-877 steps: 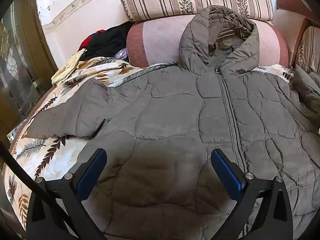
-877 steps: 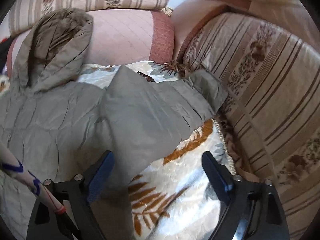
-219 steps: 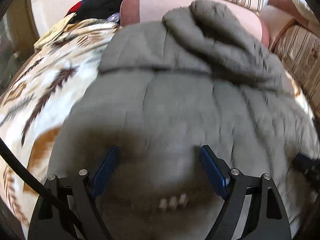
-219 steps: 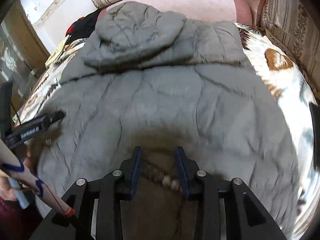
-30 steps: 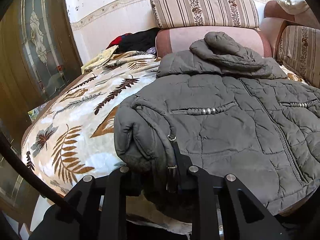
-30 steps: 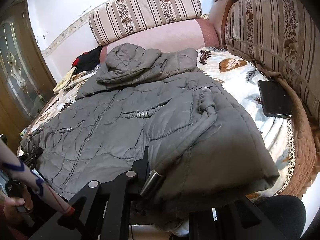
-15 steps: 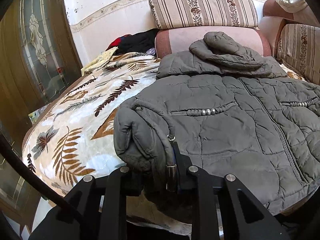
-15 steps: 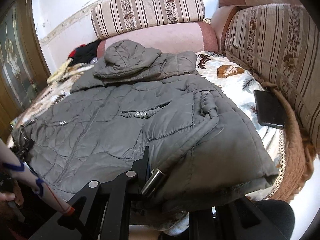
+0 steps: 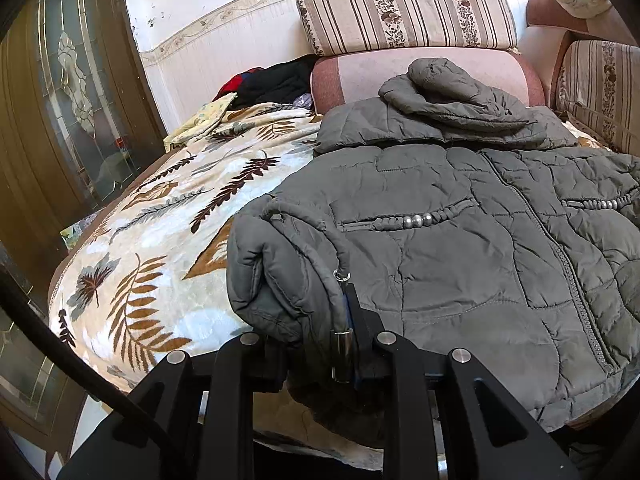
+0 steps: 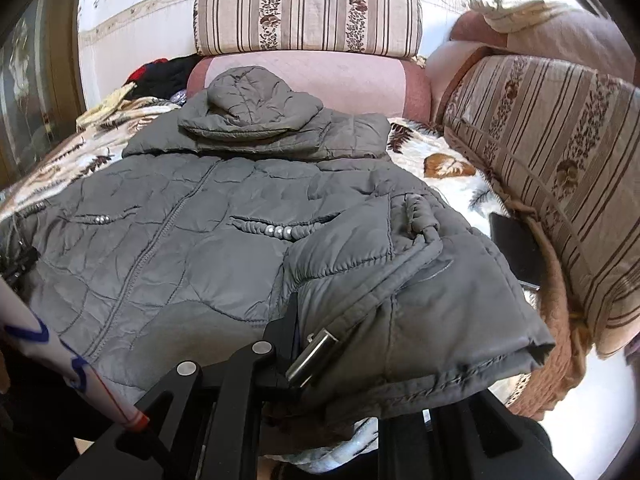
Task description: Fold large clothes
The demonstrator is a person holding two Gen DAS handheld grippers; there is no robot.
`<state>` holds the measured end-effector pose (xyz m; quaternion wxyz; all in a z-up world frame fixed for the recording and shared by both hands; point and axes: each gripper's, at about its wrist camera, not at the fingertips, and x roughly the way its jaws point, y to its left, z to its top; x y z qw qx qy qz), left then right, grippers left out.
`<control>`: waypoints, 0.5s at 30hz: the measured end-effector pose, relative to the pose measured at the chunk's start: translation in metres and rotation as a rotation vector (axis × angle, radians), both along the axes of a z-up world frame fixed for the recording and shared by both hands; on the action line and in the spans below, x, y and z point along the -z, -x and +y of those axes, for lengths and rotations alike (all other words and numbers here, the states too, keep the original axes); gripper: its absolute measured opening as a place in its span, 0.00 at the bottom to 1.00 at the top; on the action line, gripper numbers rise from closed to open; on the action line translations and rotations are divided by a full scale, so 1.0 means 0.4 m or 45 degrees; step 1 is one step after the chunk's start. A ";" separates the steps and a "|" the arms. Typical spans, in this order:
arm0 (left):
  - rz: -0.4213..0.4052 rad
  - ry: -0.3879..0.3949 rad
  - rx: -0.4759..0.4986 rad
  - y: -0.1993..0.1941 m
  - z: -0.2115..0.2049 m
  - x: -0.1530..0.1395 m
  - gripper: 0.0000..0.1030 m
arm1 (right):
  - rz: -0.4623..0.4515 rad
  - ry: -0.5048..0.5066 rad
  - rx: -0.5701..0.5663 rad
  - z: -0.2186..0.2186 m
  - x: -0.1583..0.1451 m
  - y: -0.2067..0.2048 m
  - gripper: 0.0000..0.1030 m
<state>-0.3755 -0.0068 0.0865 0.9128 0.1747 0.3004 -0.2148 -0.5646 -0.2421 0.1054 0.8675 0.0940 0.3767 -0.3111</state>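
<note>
A grey quilted hooded jacket (image 9: 460,240) (image 10: 180,232) lies on a leaf-patterned blanket, its hood (image 10: 256,108) folded down over the chest. My left gripper (image 9: 320,344) is shut on the bunched lower left corner of the jacket, with a drawstring and its metal tip hanging by the pad. At the jacket's other side my right gripper (image 10: 340,344) is shut on the lower right corner, whose hem is lifted and folded over; the right finger is hidden under the fabric. A metal cord tip (image 10: 312,354) lies by the left finger.
The leaf-patterned blanket (image 9: 160,240) covers a bed ringed by striped cushions (image 10: 560,184) and a pink bolster (image 9: 400,76). A dark phone (image 10: 516,252) rests at the bed's right edge. Dark clothes (image 9: 276,80) are heaped at the back left. A glass-panelled door (image 9: 68,100) stands at left.
The right wrist view has swung rightward and rolled, with the gripped corner carried along; the cushion at right looms larger. The left gripper and its corner stayed put.
</note>
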 end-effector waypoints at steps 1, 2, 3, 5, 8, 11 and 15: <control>0.001 0.001 -0.001 0.000 -0.002 0.001 0.21 | 0.003 0.010 -0.001 0.003 0.000 -0.003 0.16; 0.002 0.000 -0.001 0.000 -0.002 0.002 0.21 | 0.007 0.018 -0.001 0.005 0.000 -0.007 0.16; 0.001 -0.001 -0.002 0.000 -0.002 0.002 0.21 | 0.008 0.018 -0.002 0.006 -0.001 -0.010 0.16; 0.005 -0.001 -0.005 -0.001 -0.002 0.004 0.21 | -0.016 -0.022 -0.003 0.000 -0.001 -0.010 0.16; 0.013 -0.002 -0.010 -0.002 0.000 0.006 0.21 | -0.061 -0.115 0.019 -0.014 -0.001 -0.012 0.16; 0.016 -0.003 -0.011 -0.003 -0.003 0.007 0.21 | -0.133 -0.248 0.074 -0.034 -0.001 -0.010 0.16; 0.015 -0.005 -0.010 -0.003 -0.004 0.006 0.21 | -0.203 -0.349 0.132 -0.050 -0.013 -0.016 0.16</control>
